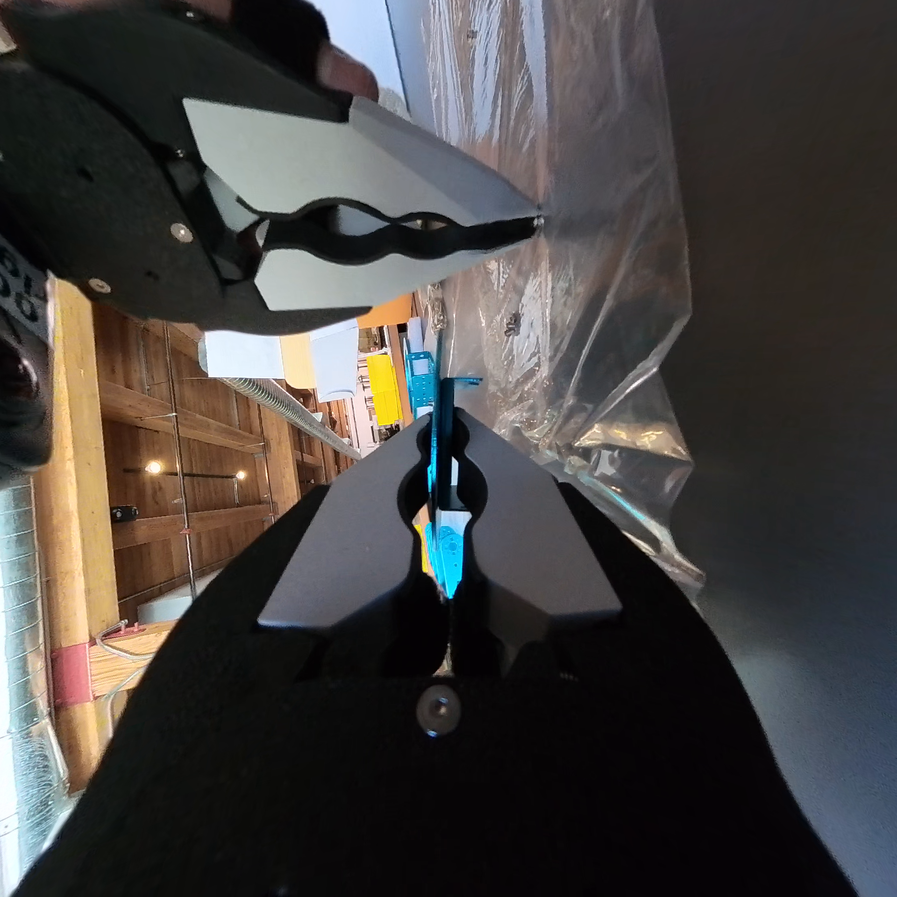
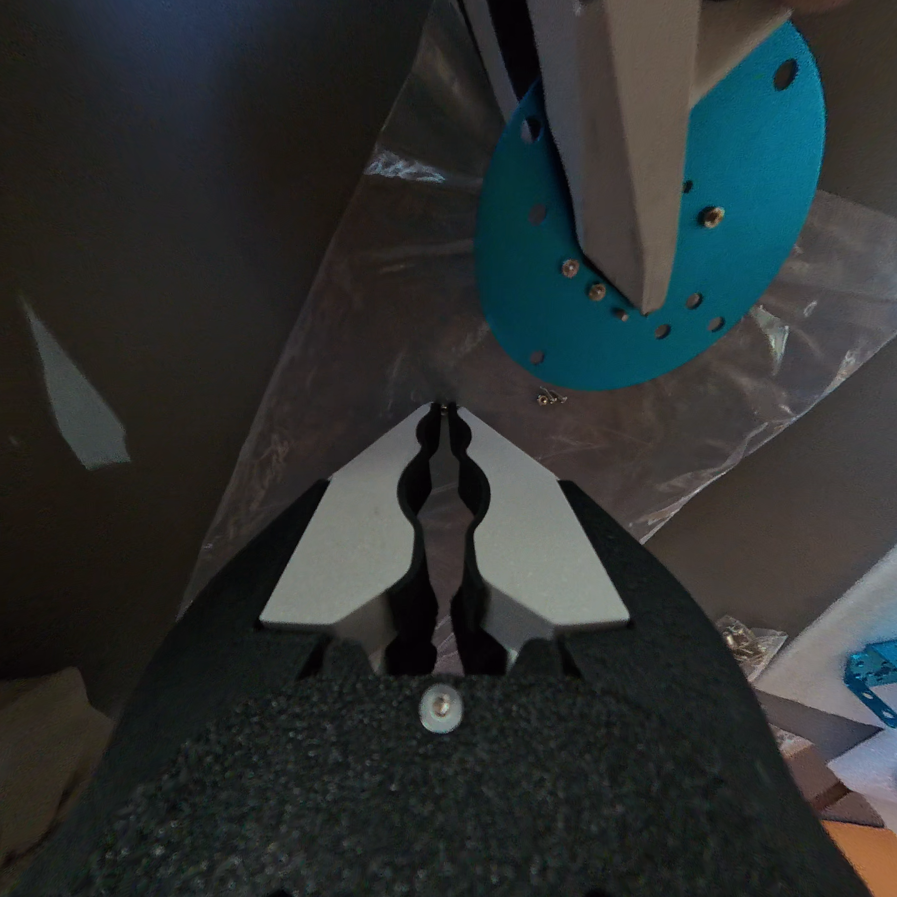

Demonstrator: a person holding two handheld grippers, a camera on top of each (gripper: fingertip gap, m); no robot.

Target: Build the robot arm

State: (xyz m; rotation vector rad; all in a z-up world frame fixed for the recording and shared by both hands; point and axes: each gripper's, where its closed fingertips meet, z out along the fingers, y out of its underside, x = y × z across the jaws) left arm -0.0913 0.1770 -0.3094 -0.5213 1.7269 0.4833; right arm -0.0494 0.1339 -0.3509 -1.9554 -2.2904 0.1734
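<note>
Left gripper [image 1: 444, 427] jaws pinching blue disc [image 2: 606, 335]; right gripper [image 2: 444, 406] jaws seemingly nipping a tiny screw [image 2: 444, 409].

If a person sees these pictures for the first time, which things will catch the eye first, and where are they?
The bright blue round plate with many holes stands out most, clamped edge-on in the left gripper above a clear plastic sheet. Next comes the right gripper, its tips pinched on a tiny screw at the sheet. A few more small screws lie on the plastic just below the plate.
</note>
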